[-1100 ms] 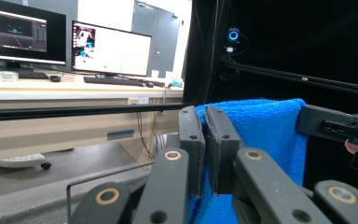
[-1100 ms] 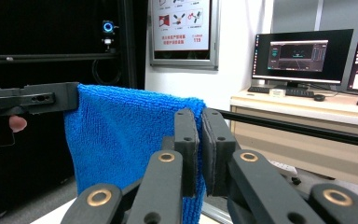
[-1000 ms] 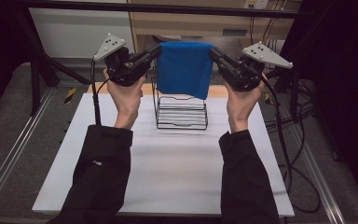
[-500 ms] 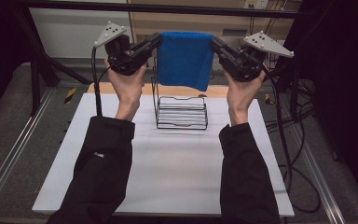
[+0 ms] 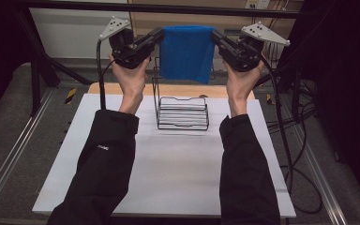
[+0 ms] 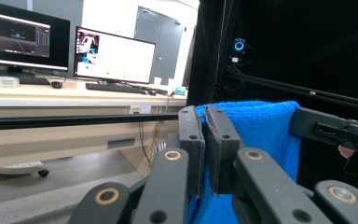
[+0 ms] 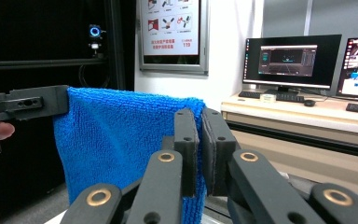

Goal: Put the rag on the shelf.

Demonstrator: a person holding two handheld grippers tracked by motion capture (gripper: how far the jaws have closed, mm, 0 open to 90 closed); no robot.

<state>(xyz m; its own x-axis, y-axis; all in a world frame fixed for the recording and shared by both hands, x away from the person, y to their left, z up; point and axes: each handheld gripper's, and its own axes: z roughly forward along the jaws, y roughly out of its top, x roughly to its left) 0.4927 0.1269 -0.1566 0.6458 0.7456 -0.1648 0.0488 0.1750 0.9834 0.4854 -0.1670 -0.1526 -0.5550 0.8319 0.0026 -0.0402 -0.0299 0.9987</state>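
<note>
Covering the table, a white board (image 5: 168, 173) bears a wire rack (image 5: 183, 112).

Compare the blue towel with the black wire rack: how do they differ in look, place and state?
The blue towel is soft, solid cloth; the wire rack is open black wire. The towel hangs in the air, stretched between the left claw and right claw; the rack stands on the white table, touched by neither claw. The towel is held above the rack's far side.
</note>
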